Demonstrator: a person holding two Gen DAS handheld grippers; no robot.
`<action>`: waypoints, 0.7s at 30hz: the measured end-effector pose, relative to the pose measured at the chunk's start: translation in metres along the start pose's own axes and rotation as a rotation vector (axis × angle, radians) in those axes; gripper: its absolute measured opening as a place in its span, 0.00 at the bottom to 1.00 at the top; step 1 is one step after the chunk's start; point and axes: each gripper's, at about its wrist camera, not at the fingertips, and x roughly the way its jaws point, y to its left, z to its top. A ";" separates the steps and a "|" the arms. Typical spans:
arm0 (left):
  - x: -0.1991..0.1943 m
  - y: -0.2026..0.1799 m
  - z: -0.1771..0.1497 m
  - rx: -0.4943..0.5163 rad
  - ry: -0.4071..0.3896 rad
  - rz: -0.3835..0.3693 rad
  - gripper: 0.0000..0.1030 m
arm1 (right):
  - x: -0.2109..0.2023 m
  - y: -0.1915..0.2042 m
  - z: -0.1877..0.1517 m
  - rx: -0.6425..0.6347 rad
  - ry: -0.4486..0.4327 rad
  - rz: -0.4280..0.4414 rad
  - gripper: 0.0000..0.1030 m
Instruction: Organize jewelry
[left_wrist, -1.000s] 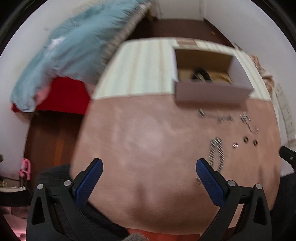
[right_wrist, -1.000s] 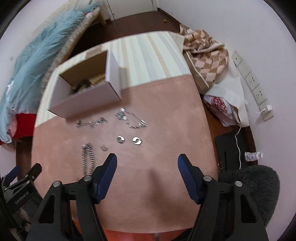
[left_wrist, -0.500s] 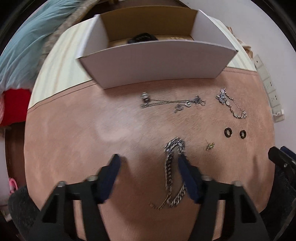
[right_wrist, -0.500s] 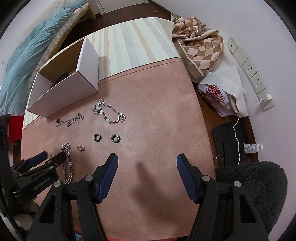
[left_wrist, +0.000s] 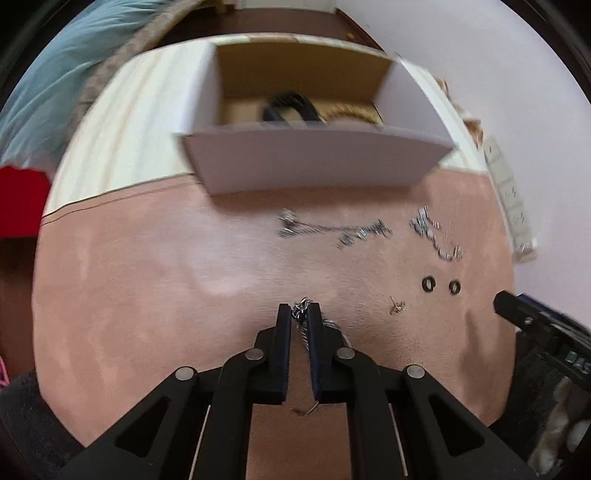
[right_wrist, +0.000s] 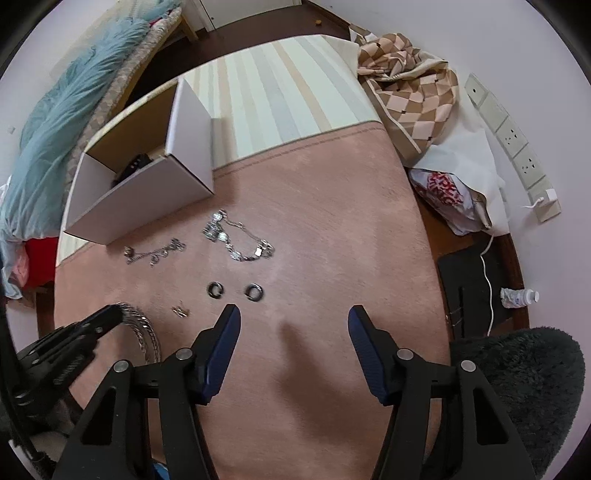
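Jewelry lies scattered on the pink mat (right_wrist: 332, 206) in front of the white box (right_wrist: 147, 192): a thin necklace (left_wrist: 332, 230), a bracelet (right_wrist: 240, 240) and two dark rings (right_wrist: 234, 290). The left gripper (left_wrist: 300, 314) is clamped on the thick silver chain (right_wrist: 144, 332), while the right gripper (right_wrist: 291, 317) hovers with its fingers spread apart.

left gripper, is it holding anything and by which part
The left gripper is shut on the thick silver chain, pinching its far looped end; the rest trails on the pink mat. The right gripper holds nothing.
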 end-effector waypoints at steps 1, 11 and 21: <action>-0.007 0.006 0.000 -0.014 -0.015 -0.002 0.06 | 0.000 0.001 0.001 0.001 -0.005 0.004 0.61; -0.024 0.011 0.028 -0.049 -0.091 0.006 0.06 | 0.021 0.027 0.041 -0.043 -0.092 0.009 0.61; -0.017 0.011 0.030 -0.052 -0.082 0.009 0.06 | 0.048 0.027 0.034 -0.064 -0.047 -0.067 0.41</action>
